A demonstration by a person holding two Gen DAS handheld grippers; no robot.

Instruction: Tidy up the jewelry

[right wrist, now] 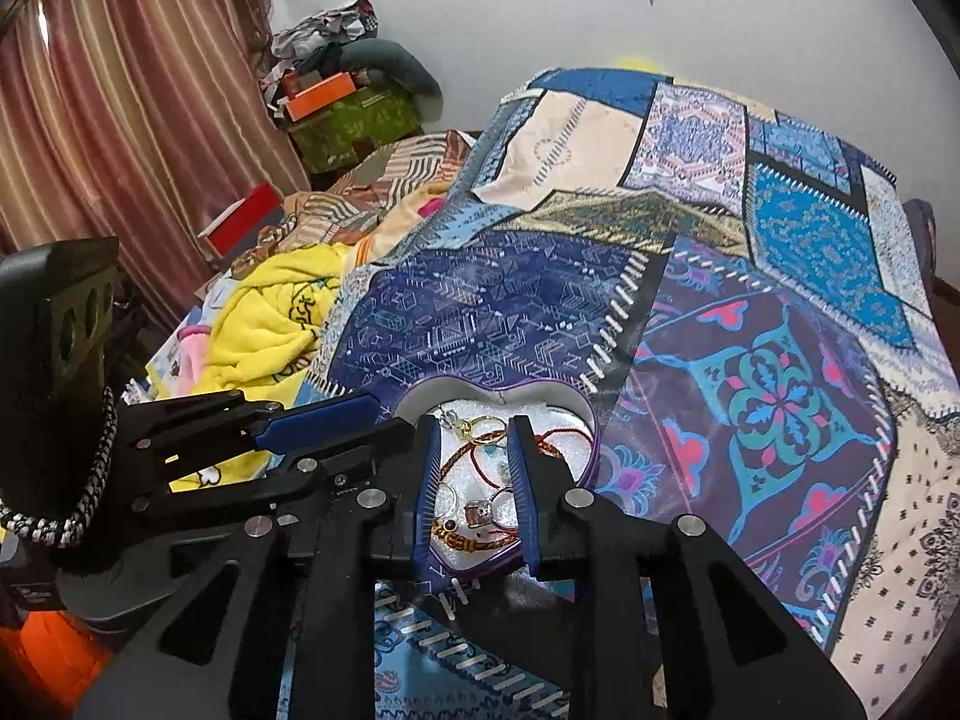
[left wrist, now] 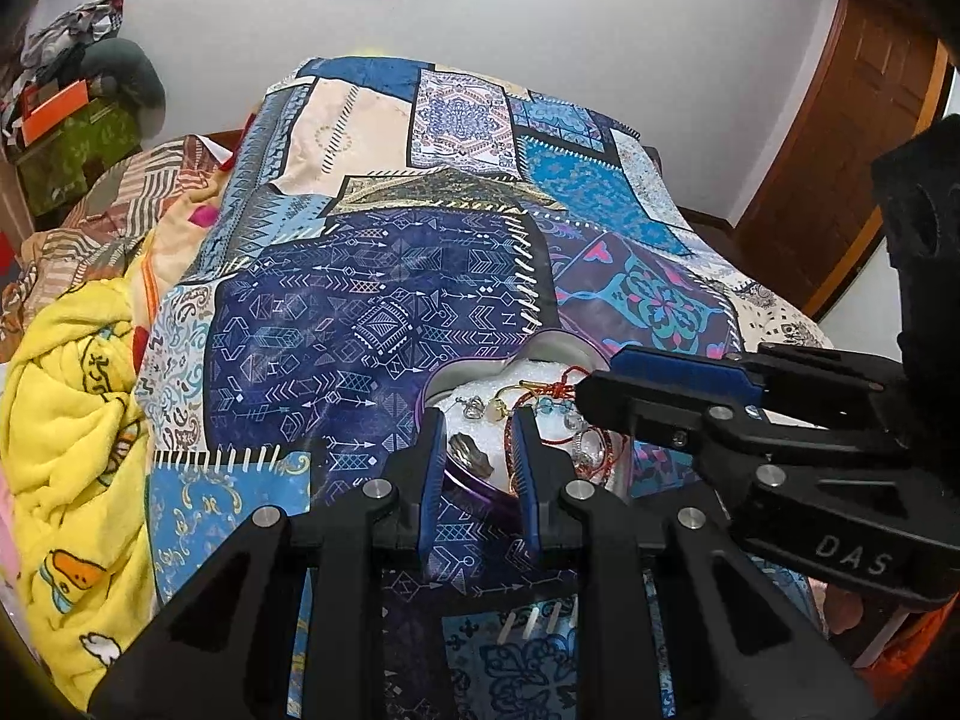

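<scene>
A heart-shaped purple tin with a white lining lies on the patchwork bedspread. It holds several pieces of jewelry: rings, a red cord bracelet, a gold ring and a braided bracelet. My left gripper is open, hovering over the tin's near left side, nothing between its fingers. My right gripper is open over the tin's middle, empty. It also shows in the left wrist view, coming in from the right. The left gripper shows at the left of the right wrist view.
The blue patchwork bedspread covers the bed. A yellow blanket is heaped at the left. Boxes and clothes are piled by the curtain. A wooden door stands at the right.
</scene>
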